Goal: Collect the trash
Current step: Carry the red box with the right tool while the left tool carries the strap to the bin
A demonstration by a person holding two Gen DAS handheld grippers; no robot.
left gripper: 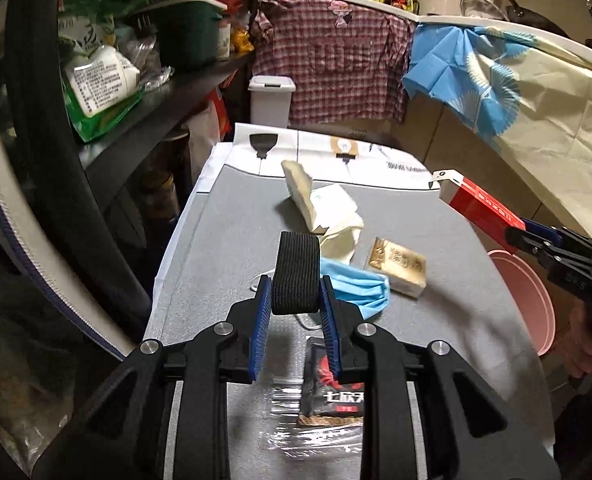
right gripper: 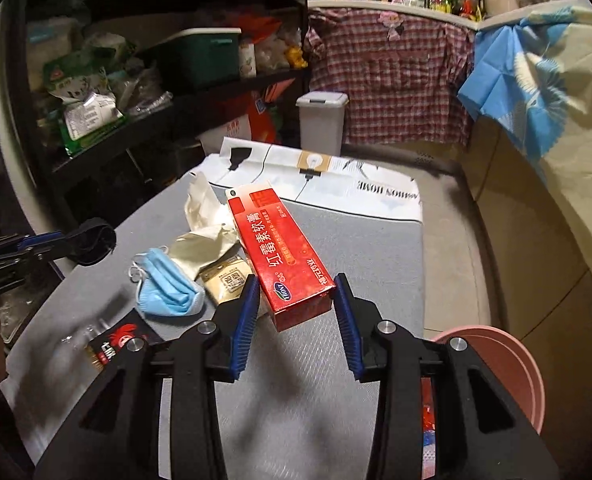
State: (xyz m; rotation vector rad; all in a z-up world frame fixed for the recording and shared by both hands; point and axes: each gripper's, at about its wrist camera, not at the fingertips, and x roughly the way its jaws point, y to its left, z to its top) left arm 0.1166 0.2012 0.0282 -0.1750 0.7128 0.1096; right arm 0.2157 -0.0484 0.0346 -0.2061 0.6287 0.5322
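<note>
My left gripper (left gripper: 296, 294) is shut on a black elastic band (left gripper: 297, 264), held upright above the grey table (left gripper: 216, 248). In the right wrist view that band (right gripper: 96, 241) sticks out of the left gripper (right gripper: 58, 240) at the left edge. My right gripper (right gripper: 295, 286) is shut on a red carton (right gripper: 280, 248), lifted off the table and tilted; from the left wrist it shows as the red carton (left gripper: 481, 205) at the far right. A blue face mask (left gripper: 356, 288), crumpled cream wrappers (left gripper: 320, 200), a gold packet (left gripper: 398, 265) and a black-red packet under clear film (left gripper: 332, 392) lie on the table.
A pink bucket (right gripper: 508, 360) stands beside the table's right edge. A white lidded bin (right gripper: 322, 120) sits beyond the far end. Black shelves (left gripper: 156, 108) crowded with bags run along the left. Cloths hang over the counter (right gripper: 396, 76) behind.
</note>
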